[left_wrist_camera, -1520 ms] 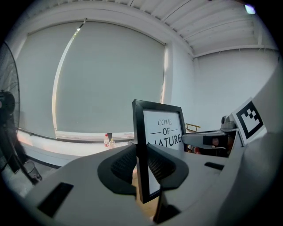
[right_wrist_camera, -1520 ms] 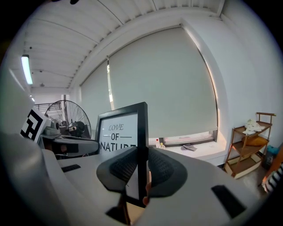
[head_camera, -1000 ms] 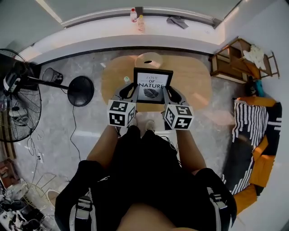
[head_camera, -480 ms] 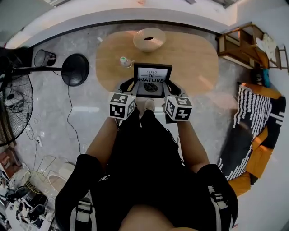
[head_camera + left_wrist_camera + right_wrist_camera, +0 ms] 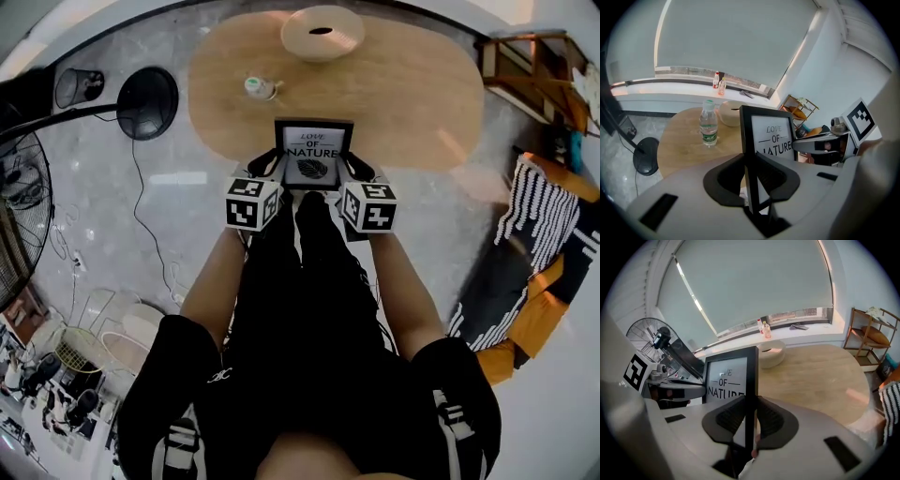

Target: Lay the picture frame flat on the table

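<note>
- My left gripper (image 5: 752,173) has its jaws partly closed, and the ribbed pads press on the left side rail of the black-framed picture frame with the white "LOVE OF NATURE" print (image 5: 771,136).
- My right gripper (image 5: 751,418) does the same on the opposite rail. Its jaws are clamped narrowly on the thin black edge, which runs straight up out of the gap between them.
- The frame spans the space between my two pairs of jaws. It stands on edge with the print facing back toward me, and its top rises beyond the jaw tips.
- Ahead of and below the jaws is the oval light-wood tabletop (image 5: 412,94). From the head view the frame sits at its near edge, but I cannot tell whether the bottom rail touches the wood.
- Beyond my left jaws stands a clear plastic water bottle with a green label (image 5: 708,124). Further off is a round pale wooden bowl (image 5: 322,31). Both are well apart from the frame.
- As I judge it, the grasp is done and the laying is not. I have yet to tip the frame onto its back on the bare wood just ahead, then release it.
</note>
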A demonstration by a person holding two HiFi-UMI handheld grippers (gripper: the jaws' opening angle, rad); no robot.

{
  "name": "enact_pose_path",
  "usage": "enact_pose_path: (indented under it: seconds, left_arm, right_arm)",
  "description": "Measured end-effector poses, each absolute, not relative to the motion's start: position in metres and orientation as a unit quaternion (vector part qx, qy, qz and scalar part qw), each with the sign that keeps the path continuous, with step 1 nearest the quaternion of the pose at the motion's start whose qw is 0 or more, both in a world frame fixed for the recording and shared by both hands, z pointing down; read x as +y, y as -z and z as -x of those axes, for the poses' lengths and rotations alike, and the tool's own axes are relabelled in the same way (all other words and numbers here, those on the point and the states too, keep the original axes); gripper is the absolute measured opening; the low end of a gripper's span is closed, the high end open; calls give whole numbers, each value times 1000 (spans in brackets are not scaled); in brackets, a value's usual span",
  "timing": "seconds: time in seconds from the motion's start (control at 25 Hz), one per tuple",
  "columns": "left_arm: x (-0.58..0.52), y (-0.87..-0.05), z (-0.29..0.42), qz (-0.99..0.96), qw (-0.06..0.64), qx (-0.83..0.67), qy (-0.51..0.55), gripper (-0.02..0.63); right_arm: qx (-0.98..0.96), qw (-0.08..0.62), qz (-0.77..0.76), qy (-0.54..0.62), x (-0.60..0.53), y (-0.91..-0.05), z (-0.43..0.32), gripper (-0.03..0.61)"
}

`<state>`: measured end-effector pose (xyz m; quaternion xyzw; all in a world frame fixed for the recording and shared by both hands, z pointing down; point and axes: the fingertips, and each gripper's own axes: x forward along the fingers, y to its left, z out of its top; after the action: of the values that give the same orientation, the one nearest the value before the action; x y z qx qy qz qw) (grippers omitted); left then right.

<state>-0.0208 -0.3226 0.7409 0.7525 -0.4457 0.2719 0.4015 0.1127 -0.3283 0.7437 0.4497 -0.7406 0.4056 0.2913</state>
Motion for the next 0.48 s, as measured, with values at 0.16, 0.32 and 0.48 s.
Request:
enact_pose_path:
  seconds: [0.16,0.32,0.48]
  left_arm:
    - [-317,-798,29,-739,426,-436,-285,87]
    - [-321,-854,33,-733,440,-423,-302,87]
    - [-335,-899,29,-733,452,-412,-298,87]
  right_arm:
    - [-726,313,-442,-425,-323,-801,-104,94]
    - [-715,330,-431,-440,-325,-857,-100,94]
    - [-700,329,-435,-460,-339,-903,-105,94]
